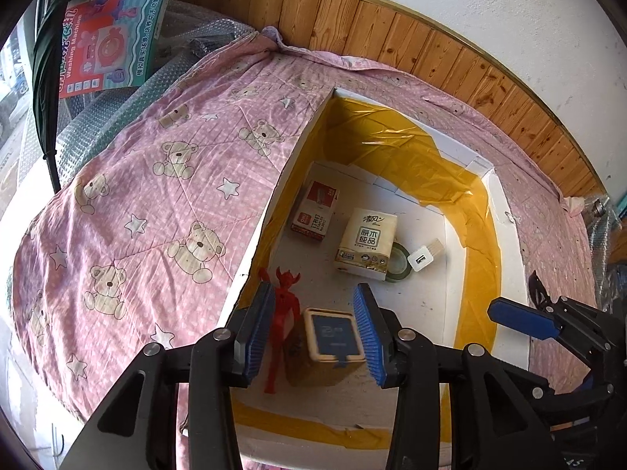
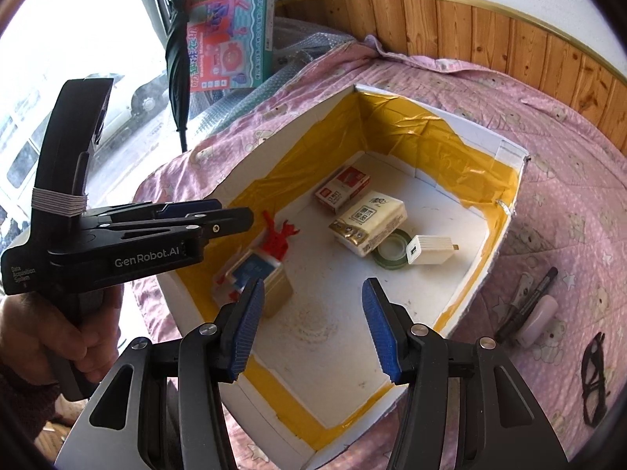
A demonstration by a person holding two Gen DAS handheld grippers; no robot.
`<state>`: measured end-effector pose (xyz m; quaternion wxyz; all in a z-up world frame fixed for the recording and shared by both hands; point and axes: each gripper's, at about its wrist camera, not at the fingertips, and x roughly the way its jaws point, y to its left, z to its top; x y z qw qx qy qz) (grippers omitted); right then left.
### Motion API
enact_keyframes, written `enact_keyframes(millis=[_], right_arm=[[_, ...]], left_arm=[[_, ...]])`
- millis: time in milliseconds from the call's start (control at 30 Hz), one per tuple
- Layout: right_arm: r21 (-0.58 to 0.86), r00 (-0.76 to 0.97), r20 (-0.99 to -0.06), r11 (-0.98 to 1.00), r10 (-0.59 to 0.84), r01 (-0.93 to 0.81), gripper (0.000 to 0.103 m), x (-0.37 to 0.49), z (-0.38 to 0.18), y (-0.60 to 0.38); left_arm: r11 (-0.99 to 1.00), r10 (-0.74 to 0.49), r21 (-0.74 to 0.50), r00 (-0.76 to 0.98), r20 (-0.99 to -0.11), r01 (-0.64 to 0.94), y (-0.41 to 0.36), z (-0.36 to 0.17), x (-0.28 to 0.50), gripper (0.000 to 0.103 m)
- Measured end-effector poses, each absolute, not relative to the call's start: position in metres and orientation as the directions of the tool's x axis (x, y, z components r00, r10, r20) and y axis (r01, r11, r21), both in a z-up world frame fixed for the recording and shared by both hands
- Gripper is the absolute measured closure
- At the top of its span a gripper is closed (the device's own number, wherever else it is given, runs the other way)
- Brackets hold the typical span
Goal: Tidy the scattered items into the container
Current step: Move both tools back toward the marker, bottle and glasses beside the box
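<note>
Left gripper (image 1: pixel 319 327) is hovering over the near-left corner of the container (image 2: pixel 490 270), jaws spread wide and nothing between them. Right under it sits a small tan box with a blue top (image 1: pixel 333 338), apart from both pads, with a red toy figure (image 1: pixel 283 325) just beside it against the yellow-taped wall. In the right wrist view that box looks blurred, so I can't tell exactly how it's sitting.

Right gripper (image 2: pixel 313 325) is also wide open and empty, over the near edge of the container. A hand (image 2: pixel 51 337) is wrapped round the left tool's handle.

Further into the container: a red and white carton (image 1: pixel 315 211) near the far wall, a tissue pack (image 1: pixel 366 244) next to it, then a roll of tape (image 1: pixel 399 262) with a white USB charger (image 1: pixel 425 254) lying partly on top.

Still outside, on the pink bear-print blanket (image 1: pixel 156 180) to the right of the container: a pen (image 2: pixel 529 301), a pale lilac case (image 2: pixel 539 315) touching it, and black glasses (image 2: pixel 595 380) nearer the edge.
</note>
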<state>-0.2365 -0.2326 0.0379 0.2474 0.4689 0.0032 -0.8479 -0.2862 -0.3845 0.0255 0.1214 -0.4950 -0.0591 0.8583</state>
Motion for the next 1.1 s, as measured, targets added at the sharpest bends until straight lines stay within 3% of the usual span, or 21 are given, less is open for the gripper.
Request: enact_keyframes(millis=[1100], right_arm=[[0.299,-0.463,-0.738,-0.853,-0.491,0.427,0.05,-0.152,0.062,-0.226]], left_arm=[[-0.94,0.34,-0.286,-0.534,-0.774,-0.184,-0.379,0.077,-0.2,0.059]])
